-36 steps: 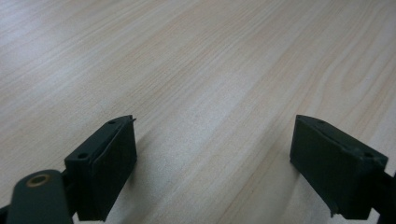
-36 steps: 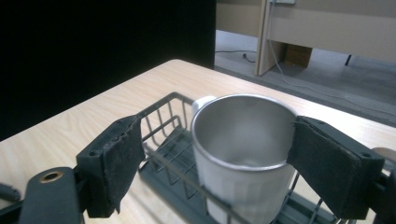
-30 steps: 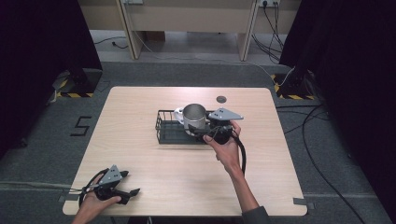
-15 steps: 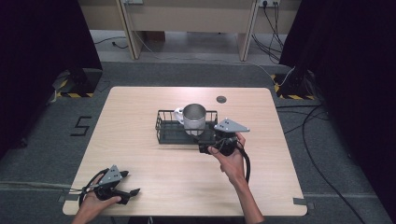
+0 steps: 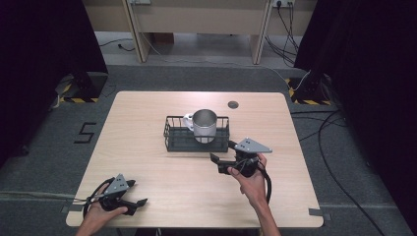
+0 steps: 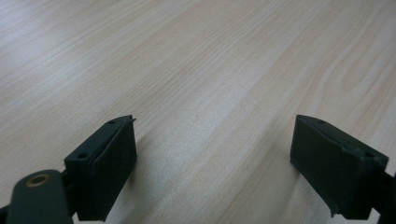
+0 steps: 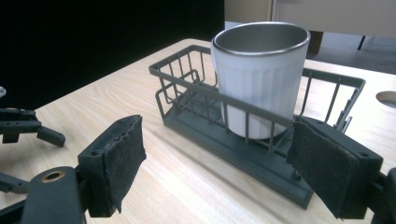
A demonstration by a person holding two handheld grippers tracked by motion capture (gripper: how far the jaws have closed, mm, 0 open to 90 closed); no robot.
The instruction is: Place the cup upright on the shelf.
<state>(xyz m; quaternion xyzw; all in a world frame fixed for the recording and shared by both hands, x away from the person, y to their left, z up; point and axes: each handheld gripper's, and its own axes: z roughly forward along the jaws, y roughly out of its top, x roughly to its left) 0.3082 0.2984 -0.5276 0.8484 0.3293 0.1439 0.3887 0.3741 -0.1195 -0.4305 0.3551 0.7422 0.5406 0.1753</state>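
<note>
- Bench (image 5: 147, 147): the surface is smooth wood. A sideways push on the rack is likely to slide it across the bench, cup and all.
- Rack (image 5: 173, 140): it sits mid-bench, and its near wall stands between the right gripper and the cup. A level approach risks a jaw catching the wire and dragging or tipping the rack.
- Cup (image 5: 204, 125): it stands upright inside the rack, toward the rack's right end, with its handle turned away to the far left. Its ribbed wall is wide and its rim is metal, so a shallow pinch can slip off.
- Right gripper (image 5: 217, 163): released and empty, it is just in front of the rack. Closing early would clamp wire, not cup.
- Left gripper (image 5: 138, 192): released and empty, it is at the near left corner, well apart. It offers no brace for the rack.
</note>
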